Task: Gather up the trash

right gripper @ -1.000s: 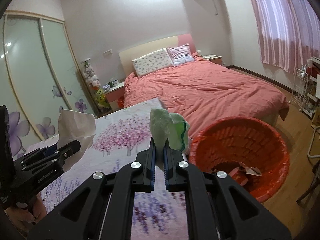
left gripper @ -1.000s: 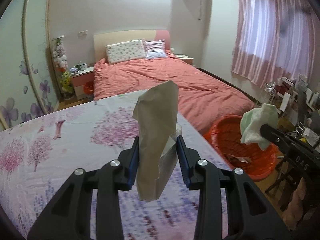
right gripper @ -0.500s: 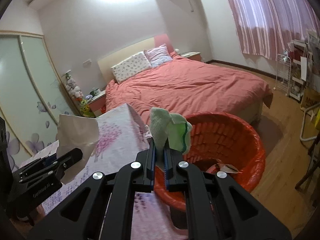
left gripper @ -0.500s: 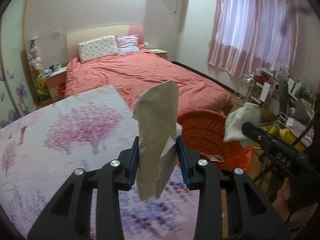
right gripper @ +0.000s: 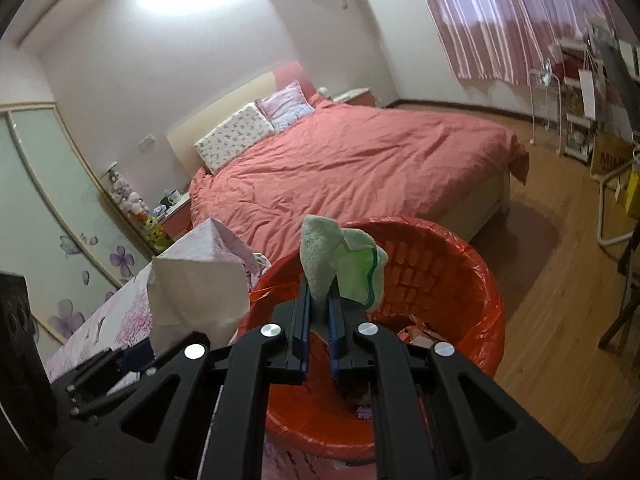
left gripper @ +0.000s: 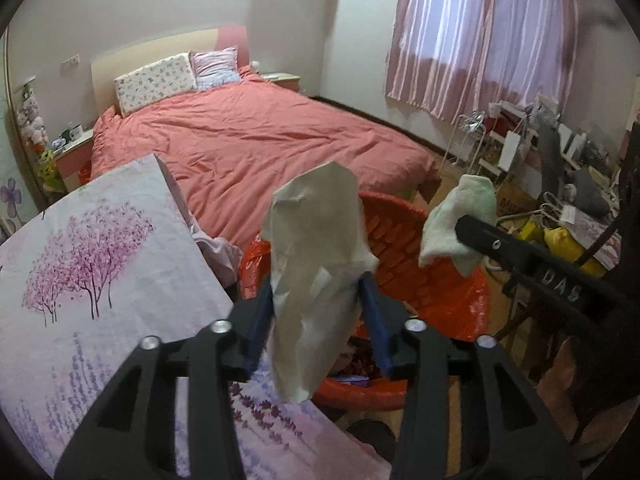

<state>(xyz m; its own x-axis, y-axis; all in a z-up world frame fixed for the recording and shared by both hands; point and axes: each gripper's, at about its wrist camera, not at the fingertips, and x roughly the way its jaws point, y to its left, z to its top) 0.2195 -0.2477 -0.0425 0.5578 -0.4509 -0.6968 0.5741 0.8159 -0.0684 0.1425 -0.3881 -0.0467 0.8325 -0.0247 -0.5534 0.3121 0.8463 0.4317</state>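
Observation:
My left gripper (left gripper: pixel 316 312) is shut on a crumpled white paper (left gripper: pixel 316 248), held upright over the near rim of the red bin (left gripper: pixel 452 308). My right gripper (right gripper: pixel 319 314) is shut on a light green cloth (right gripper: pixel 332 264) above the same red bin (right gripper: pixel 476 280). The bin is lined with a red bag and holds some scraps at the bottom. The right gripper and its cloth (left gripper: pixel 456 224) show at the right of the left wrist view. The white paper (right gripper: pixel 196 292) shows at the left of the right wrist view.
A table with a pink tree-print cloth (left gripper: pixel 100 256) lies to the left of the bin. A bed with a coral cover (left gripper: pixel 256 140) stands behind. Cluttered racks and chairs (left gripper: pixel 552 176) fill the right side, on a wooden floor (right gripper: pixel 560 320).
Both grippers have moved right, from over the table to above the red bin, which is now closer and lower in both views. Both still hold their items.

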